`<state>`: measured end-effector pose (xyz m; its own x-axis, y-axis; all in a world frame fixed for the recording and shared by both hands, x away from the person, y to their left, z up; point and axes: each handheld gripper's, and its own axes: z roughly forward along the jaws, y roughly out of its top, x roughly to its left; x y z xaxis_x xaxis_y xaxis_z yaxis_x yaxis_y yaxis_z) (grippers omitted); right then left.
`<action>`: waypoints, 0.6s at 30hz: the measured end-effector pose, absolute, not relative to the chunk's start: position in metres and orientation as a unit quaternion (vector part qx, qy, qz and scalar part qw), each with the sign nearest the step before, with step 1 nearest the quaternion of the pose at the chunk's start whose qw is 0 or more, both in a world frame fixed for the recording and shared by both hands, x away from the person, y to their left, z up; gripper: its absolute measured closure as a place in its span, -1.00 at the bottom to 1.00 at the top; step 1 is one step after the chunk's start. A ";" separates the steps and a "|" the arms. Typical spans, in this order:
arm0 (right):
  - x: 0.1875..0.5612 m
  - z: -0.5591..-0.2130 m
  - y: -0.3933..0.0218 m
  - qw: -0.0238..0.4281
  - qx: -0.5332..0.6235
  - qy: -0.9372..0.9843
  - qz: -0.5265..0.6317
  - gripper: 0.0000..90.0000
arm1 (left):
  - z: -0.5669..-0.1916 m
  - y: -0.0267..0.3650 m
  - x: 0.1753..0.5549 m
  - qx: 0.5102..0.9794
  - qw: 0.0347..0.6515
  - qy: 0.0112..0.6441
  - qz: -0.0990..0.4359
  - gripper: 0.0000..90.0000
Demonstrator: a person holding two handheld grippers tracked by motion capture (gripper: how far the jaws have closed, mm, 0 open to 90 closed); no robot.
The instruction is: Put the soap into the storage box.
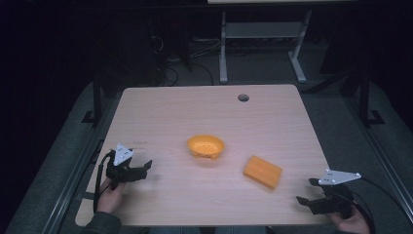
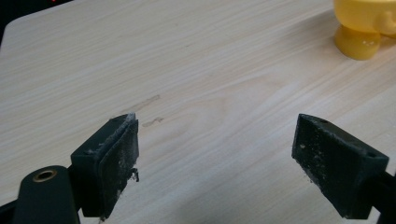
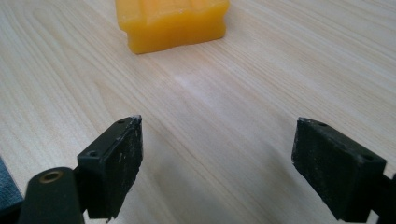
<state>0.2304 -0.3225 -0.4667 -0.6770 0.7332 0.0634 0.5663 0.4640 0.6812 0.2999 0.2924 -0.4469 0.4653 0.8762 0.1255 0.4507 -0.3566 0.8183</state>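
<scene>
No brand, label or legible writing appears on any item. The orange bowl (image 1: pixel 206 146) is a small, round, shallow dish of glossy plastic; in the high view its inner floor shows a pattern of small perforations or dots, too fine to resolve. It stands upright near the centre of the table (image 1: pixel 204 109). In the left gripper view its underside and a rounded foot (image 2: pixel 359 42) appear at the upper right, resting on the wood.

The orange block (image 1: pixel 262 171) is a flat rectangular piece of the same colour, lying to the right of the bowl and apart from it. In the right gripper view its top face (image 3: pixel 173 18) shows shallow lengthwise ridges and its corners are rounded.

The left gripper (image 1: pixel 144 168) is positioned near the left front edge of the table, aimed toward the bowl, well apart from it. Its jaws stand wide apart with bare wood between them. The right gripper (image 1: pixel 306 191) is positioned at the right front corner, aimed toward the block, near but not touching it. Its jaws likewise stand wide apart and hold nothing. The black pads (image 2: pixel 116 161) carry pale scuff marks.
</scene>
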 end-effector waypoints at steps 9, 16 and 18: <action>0.232 -0.467 -0.319 0.116 0.382 0.856 0.329 -0.65 | -0.447 0.293 0.299 0.774 0.371 0.424 0.290 -0.69; 0.240 -0.457 -0.309 0.118 0.363 0.865 0.327 -0.65 | -0.445 0.295 0.297 0.768 0.380 0.423 0.295 -0.69; 0.242 -0.454 -0.308 0.115 0.359 0.868 0.324 -0.65 | -0.446 0.296 0.297 0.767 0.381 0.422 0.296 -0.69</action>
<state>0.2421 -0.3078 -0.4544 -0.7154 0.6979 0.0339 0.5492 0.5316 0.6448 0.2970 0.2957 -0.4456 0.4682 0.8736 0.1325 0.4228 -0.3532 0.8345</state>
